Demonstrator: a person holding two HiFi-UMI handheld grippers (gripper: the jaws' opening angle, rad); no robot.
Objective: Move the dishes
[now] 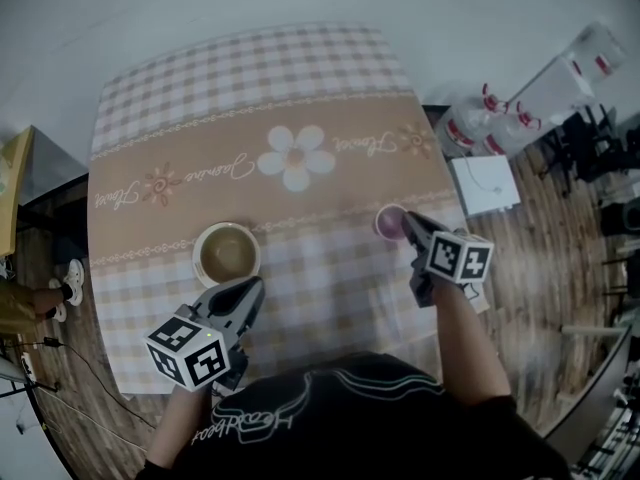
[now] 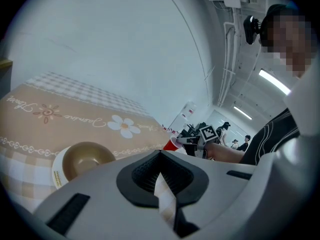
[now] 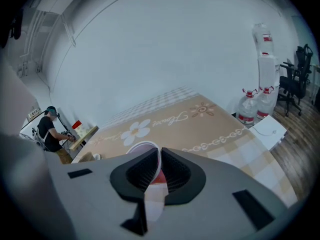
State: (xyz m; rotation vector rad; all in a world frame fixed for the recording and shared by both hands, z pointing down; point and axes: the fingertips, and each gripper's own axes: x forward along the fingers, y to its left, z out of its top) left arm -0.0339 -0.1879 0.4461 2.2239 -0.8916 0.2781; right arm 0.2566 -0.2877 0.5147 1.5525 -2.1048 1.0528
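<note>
Red paper with a white rim makes up the cup point(image 1: 388, 222) that the right hand-held gripper point(image 1: 408, 224) is pinching. In the right gripper view the two jaws of this hand-held gripper point(image 3: 159, 153) are pressing on the cup's point(image 3: 140, 148) wall from both sides, one jaw inside the mouth and one outside. The cup is sitting over the right part of the counter point(image 1: 300, 88), where the beige band of the tablecloth is meeting the checked part. Its base is hidden, so I cannot tell if it is touching the cloth.

The paper bowl point(image 1: 227, 253), white outside and golden brown inside, is standing upright on the near left part of the counter, just under the dotted border line of the cloth. The left hand-held gripper point(image 1: 250, 293) is hovering near the bowl's rim on the person's side. Its jaws are pressed together at the tips and are holding nothing. In the left gripper view this hand-held gripper point(image 2: 160, 154) is pointing past the bowl point(image 2: 82, 161), which is lying to the left of the jaws, and the red cup point(image 2: 172, 144) is showing further to the right.

Beyond the right edge of the counter, large water bottles point(image 1: 470, 128) are standing on the wooden floor point(image 1: 560, 268).
</note>
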